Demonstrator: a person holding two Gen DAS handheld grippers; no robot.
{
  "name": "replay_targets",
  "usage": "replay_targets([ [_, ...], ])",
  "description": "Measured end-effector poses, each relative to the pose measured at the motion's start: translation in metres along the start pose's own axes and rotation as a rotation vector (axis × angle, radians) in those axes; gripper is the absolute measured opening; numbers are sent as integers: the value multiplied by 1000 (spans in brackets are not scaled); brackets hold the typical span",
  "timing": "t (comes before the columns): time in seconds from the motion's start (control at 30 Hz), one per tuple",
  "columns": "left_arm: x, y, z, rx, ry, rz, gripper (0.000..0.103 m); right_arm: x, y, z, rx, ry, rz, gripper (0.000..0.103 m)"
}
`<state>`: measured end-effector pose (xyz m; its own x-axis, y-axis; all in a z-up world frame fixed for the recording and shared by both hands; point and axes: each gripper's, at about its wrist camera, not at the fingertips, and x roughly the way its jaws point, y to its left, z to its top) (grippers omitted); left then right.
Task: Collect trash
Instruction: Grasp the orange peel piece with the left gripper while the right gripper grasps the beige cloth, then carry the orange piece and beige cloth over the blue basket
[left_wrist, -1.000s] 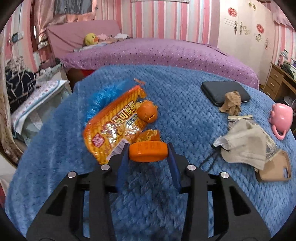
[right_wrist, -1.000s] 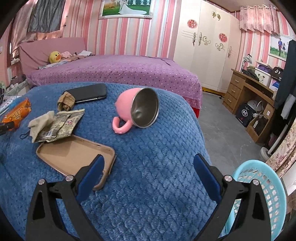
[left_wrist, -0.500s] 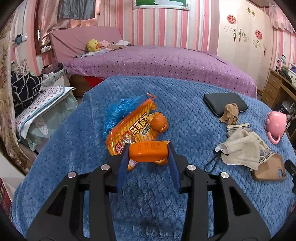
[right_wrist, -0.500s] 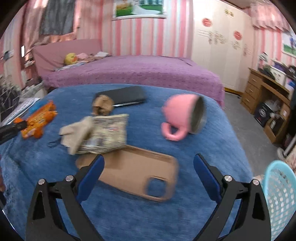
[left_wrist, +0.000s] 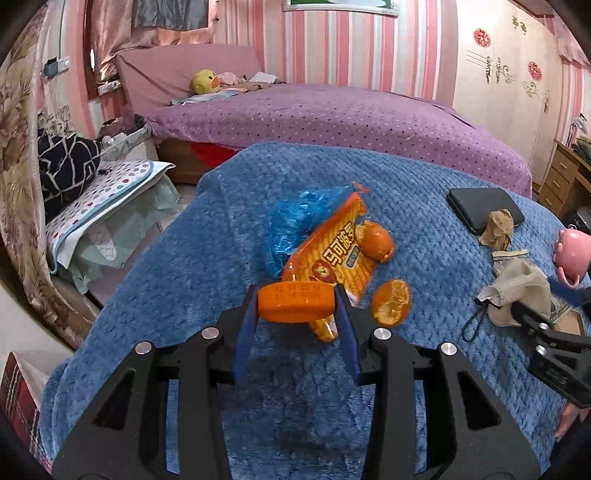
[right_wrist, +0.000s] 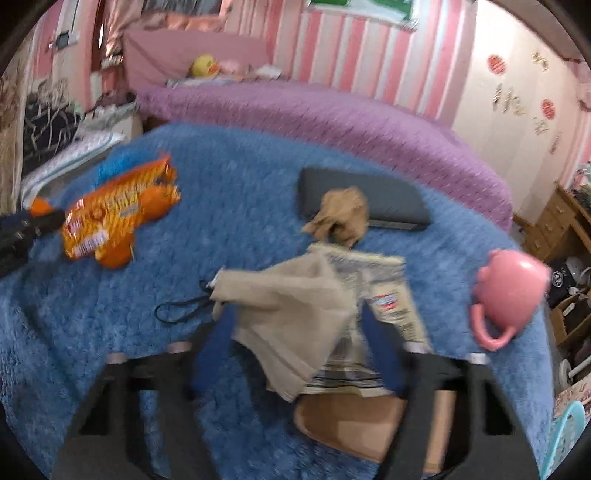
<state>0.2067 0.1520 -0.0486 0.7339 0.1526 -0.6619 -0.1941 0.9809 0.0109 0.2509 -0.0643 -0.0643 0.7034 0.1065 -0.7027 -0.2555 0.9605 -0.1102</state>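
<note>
Left gripper (left_wrist: 297, 308) clenched on orange peel (left_wrist: 295, 306), lifted since before; right gripper (right_wrist: 295, 354) swung over beige cloth (right_wrist: 291, 317), fingers spread, next pick lined up.

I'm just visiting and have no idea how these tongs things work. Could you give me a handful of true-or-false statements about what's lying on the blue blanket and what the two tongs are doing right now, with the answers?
1. The left tongs are shut on an orange bottle cap. True.
2. The pink mug stands upright. False: it lies on its side on the blue blanket.
3. The crumpled brown paper rests against the dark flat case. True.
4. The right tongs hold the orange snack wrapper. False: they sit around the beige cloth, well away from the wrapper; blur hides whether they have closed.
5. The orange peels lie beside the snack wrapper. True.
</note>
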Motion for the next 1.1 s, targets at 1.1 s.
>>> replay_targets([
  [1.1,-55,-177,-29,128,-20,-287,39,-154,-206,-114,278,-186,-176,19],
])
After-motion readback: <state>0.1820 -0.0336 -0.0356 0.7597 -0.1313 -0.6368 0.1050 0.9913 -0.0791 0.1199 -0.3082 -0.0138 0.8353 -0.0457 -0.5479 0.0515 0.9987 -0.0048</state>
